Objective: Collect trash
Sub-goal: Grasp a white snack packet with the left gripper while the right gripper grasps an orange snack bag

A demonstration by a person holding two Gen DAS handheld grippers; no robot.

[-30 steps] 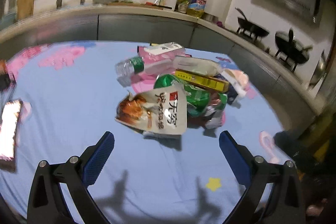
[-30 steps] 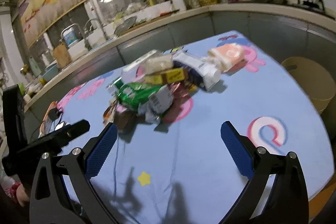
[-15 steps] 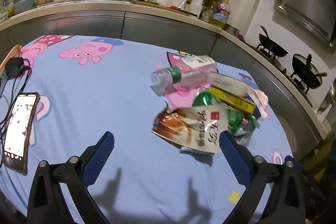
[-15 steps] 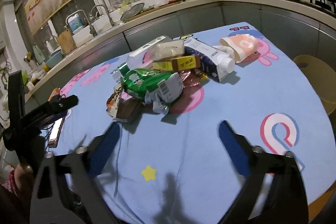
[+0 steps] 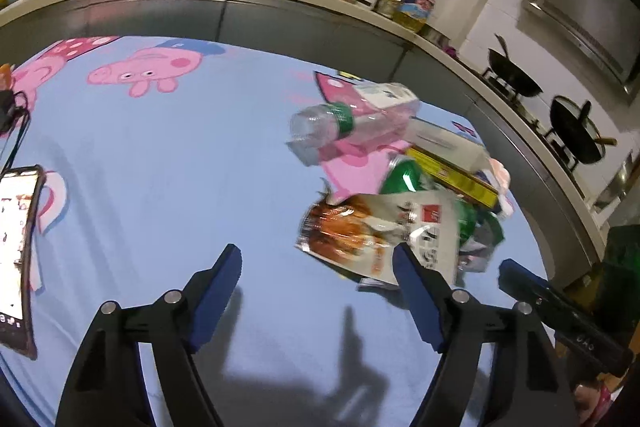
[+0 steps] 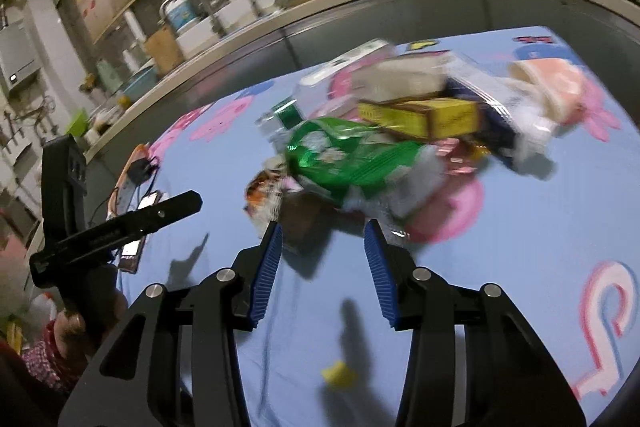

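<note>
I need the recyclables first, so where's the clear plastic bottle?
In the left wrist view, the clear bottle lies on its side at the pile's far left edge, beside the white carton.

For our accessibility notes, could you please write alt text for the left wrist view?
The open left gripper hovers over a blue cartoon-print tablecloth, its right finger just in front of a white and orange snack bag at the near edge of a trash pile. Behind lie a clear plastic bottle and a yellow box; a phone rests far left.
</note>
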